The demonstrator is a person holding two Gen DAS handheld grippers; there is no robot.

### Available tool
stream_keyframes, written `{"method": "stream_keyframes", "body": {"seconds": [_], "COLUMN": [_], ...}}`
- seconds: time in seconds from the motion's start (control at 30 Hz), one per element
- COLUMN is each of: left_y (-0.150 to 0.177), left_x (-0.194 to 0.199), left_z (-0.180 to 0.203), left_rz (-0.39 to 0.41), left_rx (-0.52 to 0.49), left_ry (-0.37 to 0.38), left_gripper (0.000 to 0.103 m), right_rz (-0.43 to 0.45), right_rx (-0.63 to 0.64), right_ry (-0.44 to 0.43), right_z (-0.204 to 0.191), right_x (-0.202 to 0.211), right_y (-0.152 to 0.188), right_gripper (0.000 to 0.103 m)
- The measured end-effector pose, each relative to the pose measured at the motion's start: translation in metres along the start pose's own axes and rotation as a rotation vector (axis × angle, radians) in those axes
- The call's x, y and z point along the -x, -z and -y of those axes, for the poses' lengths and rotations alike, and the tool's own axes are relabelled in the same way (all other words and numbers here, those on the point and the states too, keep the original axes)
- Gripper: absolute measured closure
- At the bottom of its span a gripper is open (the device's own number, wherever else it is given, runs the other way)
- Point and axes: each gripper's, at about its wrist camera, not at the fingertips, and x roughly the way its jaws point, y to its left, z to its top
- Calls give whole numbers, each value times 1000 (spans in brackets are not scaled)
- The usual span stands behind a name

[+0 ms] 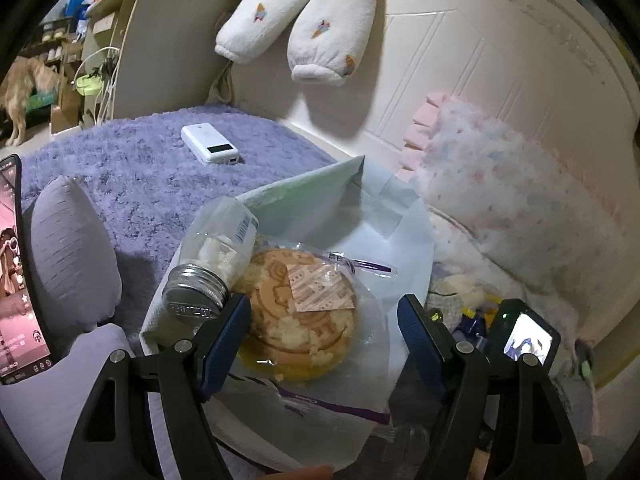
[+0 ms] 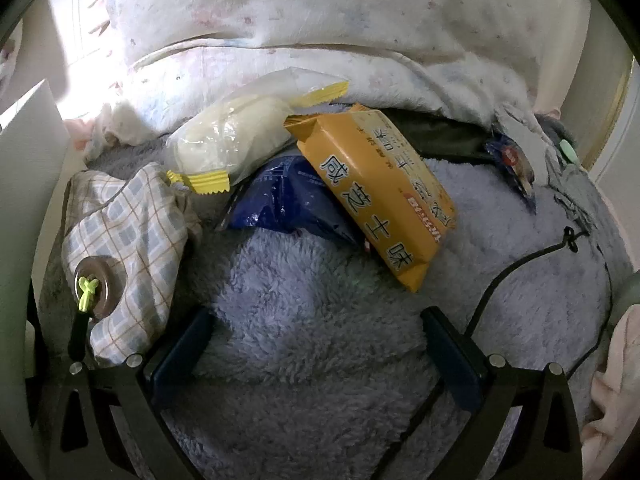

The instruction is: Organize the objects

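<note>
In the left wrist view, a white tray (image 1: 404, 256) rests on the bed. It holds a round biscuit in a clear bag (image 1: 304, 312), a glass jar (image 1: 212, 264) lying on its side with a metal lid, and a pale green paper packet (image 1: 308, 188). My left gripper (image 1: 324, 308) is open, its blue pads on either side of the bagged biscuit without pressing it. In the right wrist view, my right gripper (image 2: 316, 316) hangs wide open over the purple fleece blanket (image 2: 304, 280), holding nothing. Beyond it lie an orange snack packet (image 2: 380, 192), a blue packet (image 2: 280, 200) and a clear bun packet (image 2: 236, 140).
A white power bank (image 1: 210, 144) lies on the purple blanket, and a lit phone (image 1: 16, 272) stands at the left beside a grey cushion (image 1: 72, 248). A dog (image 1: 24, 92) stands far left. A plaid pouch (image 2: 124, 240), a black cord (image 2: 520, 264) and a small dark packet (image 2: 512, 164) flank the snacks. Pillows back both views.
</note>
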Motion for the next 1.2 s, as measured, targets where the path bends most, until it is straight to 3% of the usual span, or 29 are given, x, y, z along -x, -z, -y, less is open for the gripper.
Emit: {"method": "stream_keyframes", "body": {"seconds": [0.17,0.3,0.4,0.57,0.63,0.73,0.8,0.87,0.97,1.03,1.1,1.2], "left_y": [0,-3,-5,-4,-3,-2,-3,-3,-4,-3,-4,-4], "left_x": [10,11,9,5,5,5,4,3,2,2,2,2], "left_z": [6,6,3,5,7,7,6,7,8,7,5,2], "left_rz": [57,56,39,19,23,17,9,3,1,1,0,-2], "left_rx": [-47,-55,-41,-49,-55,-48,-42,-42,-49,-49,-45,-35], "left_ry": [-41,-45,-32,-36,-41,-34,-30,-34,-40,-43,-45,-46], "left_gripper": [29,29,29,29,29,29,29,29,29,29,29,29], "right_rz": [-21,-184,-218,-267,-272,-234,-183,-145,-149,-92,6,52], "right_rx": [-8,-53,-170,-32,-71,-233,-313,-299,-169,-112,-106,-120], "right_ry": [-10,-91,-164,-89,-122,-216,-278,-312,-274,-230,-182,-174], "right_z": [-9,4,21,4,11,35,46,43,18,9,5,7], "right_x": [4,-1,3,0,4,19,30,36,30,30,37,44], "right_y": [-5,-21,-24,-21,-21,-23,-22,-22,-13,-5,4,18], "right_gripper": [0,0,0,0,0,10,11,11,8,4,3,1]}}
